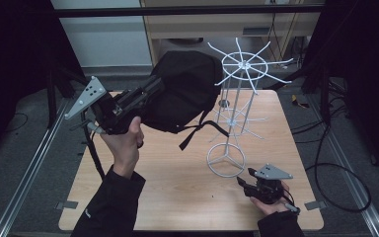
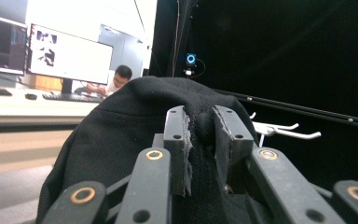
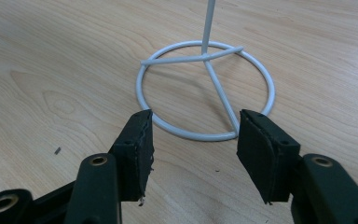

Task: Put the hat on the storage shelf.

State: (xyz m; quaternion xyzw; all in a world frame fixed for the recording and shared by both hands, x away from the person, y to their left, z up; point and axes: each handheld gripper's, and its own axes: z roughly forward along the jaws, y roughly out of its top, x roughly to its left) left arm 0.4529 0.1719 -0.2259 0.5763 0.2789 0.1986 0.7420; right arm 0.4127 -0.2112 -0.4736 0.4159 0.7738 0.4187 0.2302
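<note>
Left gripper (image 1: 143,96): held up off the table at its left side, jaws clamped on a fold of the black bag (image 1: 182,89); in the left gripper view the cloth is pinched between both pads (image 2: 177,140).
Right gripper (image 1: 249,185): low over the near right of the table, jaws spread apart, nothing between them, just short of the stand's base ring (image 3: 205,91).
Black bag: raised beyond the left gripper, beside the stand's upper hooks; matte woven fabric, rounded and slack, a strap hanging below it.
Wire stand (image 1: 237,98): white coated wire, thin upright post, round base with three spokes flat on the table ahead of the right gripper, radiating hooks at two levels.
Table (image 1: 177,187): pale wood-grain top, smooth and lightly glossy, metal tabs at the near corners.
Room: dark curtains at both sides, grey floor with rails and cables; beyond the left gripper, a bright office with monitors and a seated person.
</note>
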